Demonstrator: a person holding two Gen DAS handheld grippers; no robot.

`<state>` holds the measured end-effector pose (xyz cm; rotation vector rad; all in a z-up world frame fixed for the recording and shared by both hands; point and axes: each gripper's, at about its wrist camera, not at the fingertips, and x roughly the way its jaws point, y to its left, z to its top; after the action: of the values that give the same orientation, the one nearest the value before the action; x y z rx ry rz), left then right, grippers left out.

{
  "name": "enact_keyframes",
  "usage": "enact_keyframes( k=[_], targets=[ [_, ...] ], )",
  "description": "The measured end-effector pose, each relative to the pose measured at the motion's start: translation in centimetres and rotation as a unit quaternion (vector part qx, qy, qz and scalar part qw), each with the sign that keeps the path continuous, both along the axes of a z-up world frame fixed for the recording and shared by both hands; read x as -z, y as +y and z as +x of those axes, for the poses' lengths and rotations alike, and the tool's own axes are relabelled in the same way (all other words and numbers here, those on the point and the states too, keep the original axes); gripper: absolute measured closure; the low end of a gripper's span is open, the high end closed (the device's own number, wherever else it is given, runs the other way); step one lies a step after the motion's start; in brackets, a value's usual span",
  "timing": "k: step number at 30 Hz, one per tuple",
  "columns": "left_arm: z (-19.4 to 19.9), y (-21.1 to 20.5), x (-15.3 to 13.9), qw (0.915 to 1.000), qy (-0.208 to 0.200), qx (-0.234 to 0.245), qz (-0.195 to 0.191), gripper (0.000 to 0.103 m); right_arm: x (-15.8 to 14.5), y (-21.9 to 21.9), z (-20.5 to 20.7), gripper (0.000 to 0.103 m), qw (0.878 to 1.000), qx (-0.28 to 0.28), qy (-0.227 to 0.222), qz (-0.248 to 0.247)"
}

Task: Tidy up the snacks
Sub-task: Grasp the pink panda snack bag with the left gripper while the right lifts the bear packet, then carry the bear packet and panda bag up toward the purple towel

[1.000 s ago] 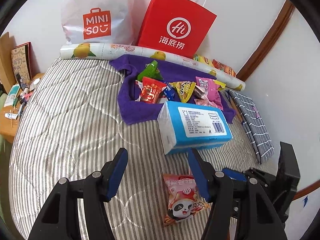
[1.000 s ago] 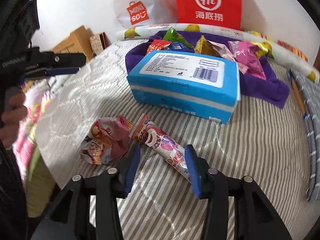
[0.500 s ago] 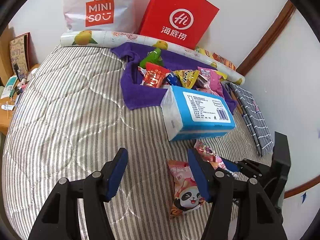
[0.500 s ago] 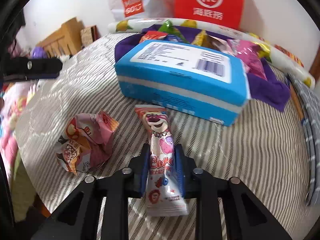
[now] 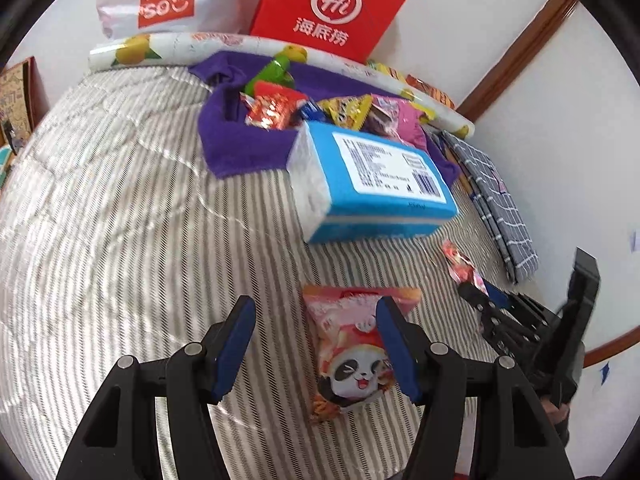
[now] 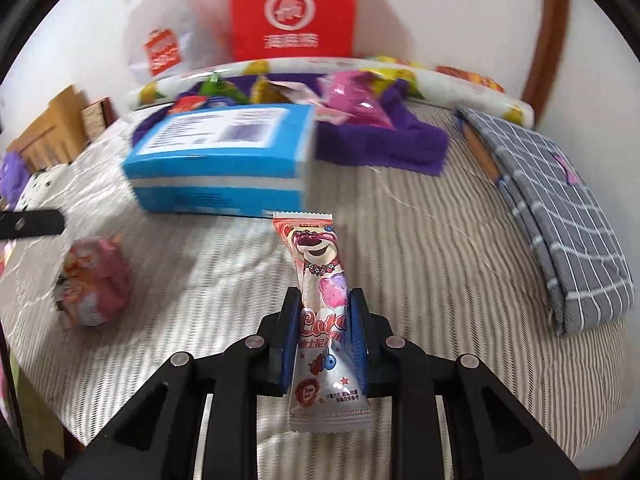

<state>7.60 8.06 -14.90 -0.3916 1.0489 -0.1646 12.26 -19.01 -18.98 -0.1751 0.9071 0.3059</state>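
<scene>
- The right tool (image 6: 324,332) was clamped on a bear-print snack stick (image 6: 320,280), its pads pressed to the wrapper's sides, with the stick's far end raised over the striped bed (image 6: 420,272).
- The left tool (image 5: 314,344) stood wide apart with nothing gripped; a panda snack bag (image 5: 356,344) lay on the bed between its fingers, closer to the right one.
- In the left view the right tool (image 5: 486,300) showed at the right edge, the stick (image 5: 460,264) poking from its tip.
- Beyond them a blue tissue pack (image 5: 376,184) lay on the bed, its far edge resting on a purple cloth (image 5: 240,148).
- The cloth was bunched up like a nest and held a heap of snacks: a red pack (image 5: 272,110), a green one (image 5: 272,72), a yellow one (image 5: 348,108) and a pink one (image 5: 396,120).
- To the right a folded grey checked cloth (image 6: 560,216) lay along the bed's edge.
- Against the wall stood a fruit-print roll (image 5: 160,42), a white Miniso bag (image 5: 168,0) and a red paper bag (image 5: 332,8); what the bags held could not be told.
</scene>
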Motion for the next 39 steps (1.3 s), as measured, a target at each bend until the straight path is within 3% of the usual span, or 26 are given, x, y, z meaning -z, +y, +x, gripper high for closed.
enact_keyframes(
  k=[7,18,24,31,39],
  targets=[
    [-0.1,-1.4,0.8,0.9985,0.009,0.026,-0.048,0.043,1.0,-0.3,1.1,0.078,1.0,0.02,-0.004,-0.004],
    [0.8,-4.6,2.9,0.9974,0.042,0.057,-0.01,0.047,1.5,-0.6,1.9,0.078,0.999,0.023,-0.011,0.02],
    [1.0,-5.1,2.8,0.9979,0.029,0.057,0.001,0.056,1.5,-0.5,1.7,0.078,0.999,0.02,-0.017,0.018],
    [1.1,-5.3,2.5,0.9975,0.024,0.063,0.021,0.058,1.5,-0.7,1.8,0.078,0.999,0.02,-0.014,0.025],
    [0.6,-5.0,2.2,0.9981,0.017,0.055,0.019,0.063,1.3,-0.7,1.6,0.079,0.999,0.023,-0.015,0.024]
  ],
)
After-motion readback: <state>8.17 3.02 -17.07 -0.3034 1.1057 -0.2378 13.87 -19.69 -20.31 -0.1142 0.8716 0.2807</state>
